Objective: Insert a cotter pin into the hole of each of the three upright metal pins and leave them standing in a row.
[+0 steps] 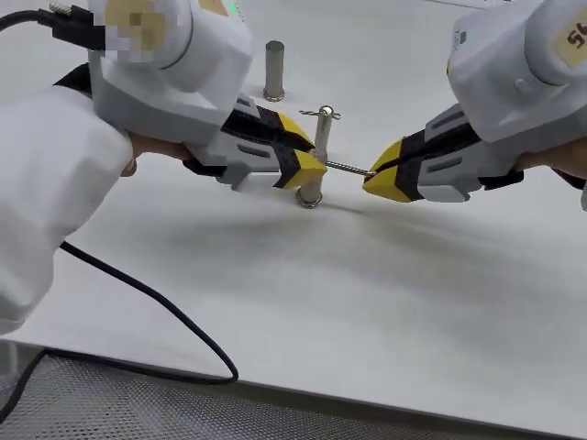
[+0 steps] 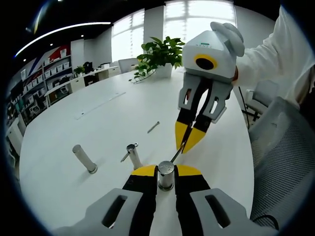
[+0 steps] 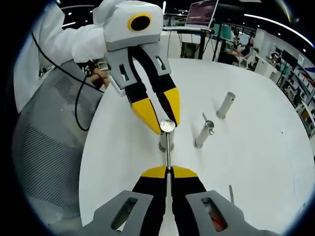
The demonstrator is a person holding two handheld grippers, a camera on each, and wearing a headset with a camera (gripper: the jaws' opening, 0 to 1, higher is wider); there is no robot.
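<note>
Left claw (image 2: 166, 170) pinches the nearest upright metal pin (image 2: 166, 179). Right claw (image 3: 168, 171), facing it, pinches a cotter pin (image 3: 168, 147), held level with its tip at the pin's top.

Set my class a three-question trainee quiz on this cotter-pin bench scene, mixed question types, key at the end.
1. True or false: the left gripper is shut on the nearest metal pin.
2. How many upright pins carry a cotter pin that no gripper holds? A) none B) one C) three
3. Fill in: the right gripper holds a ____.
Key: 1 true; 2 B, the middle pin; 3 cotter pin.
</note>
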